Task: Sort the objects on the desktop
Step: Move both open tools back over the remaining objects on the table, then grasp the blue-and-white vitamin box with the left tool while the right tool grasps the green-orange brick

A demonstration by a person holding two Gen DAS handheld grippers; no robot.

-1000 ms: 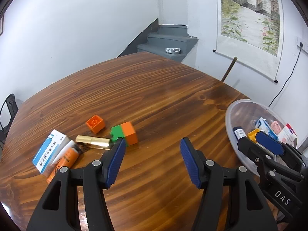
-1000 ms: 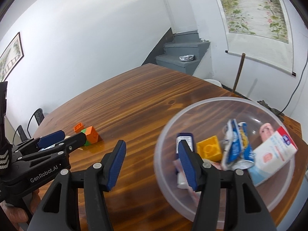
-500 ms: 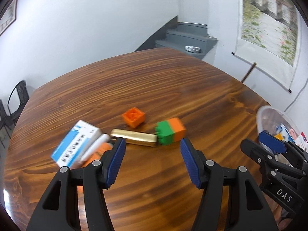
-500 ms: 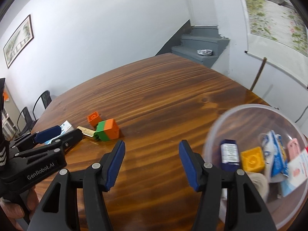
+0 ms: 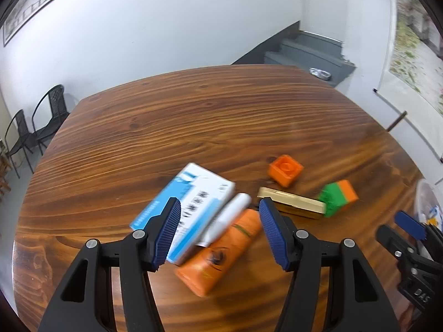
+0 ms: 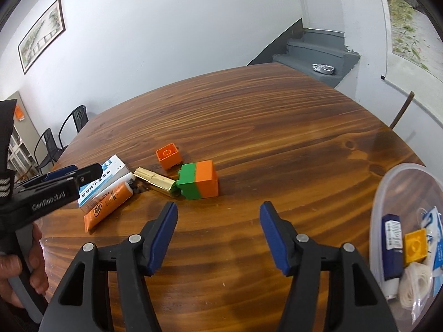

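A blue-and-white box (image 5: 191,202) and an orange tube (image 5: 221,251) with a white cap lie side by side on the wooden table (image 5: 193,127). My left gripper (image 5: 220,215) hovers open over them, its pads touching neither. To their right lie a gold tube (image 5: 290,203), a small orange brick (image 5: 285,170) and a green-and-orange brick (image 5: 337,197). My right gripper (image 6: 218,213) hangs over bare wood just in front of the green-and-orange brick (image 6: 198,179). Its jaws are opening with nothing between them. The left gripper (image 6: 88,170) shows at that view's left, over the box (image 6: 110,177).
A clear plastic bowl (image 6: 387,193) stands at the table's right edge, holding a yellow brick (image 6: 415,244), a dark blue tube (image 6: 393,246) and several packets. Black chairs (image 5: 36,130) stand beyond the table's left side. A hand (image 6: 16,274) holds the left gripper's handle.
Both grippers swung left across the table. The box and tube came between the left fingers in view. The bowl slid to the right edge, and the right jaws widened a little.
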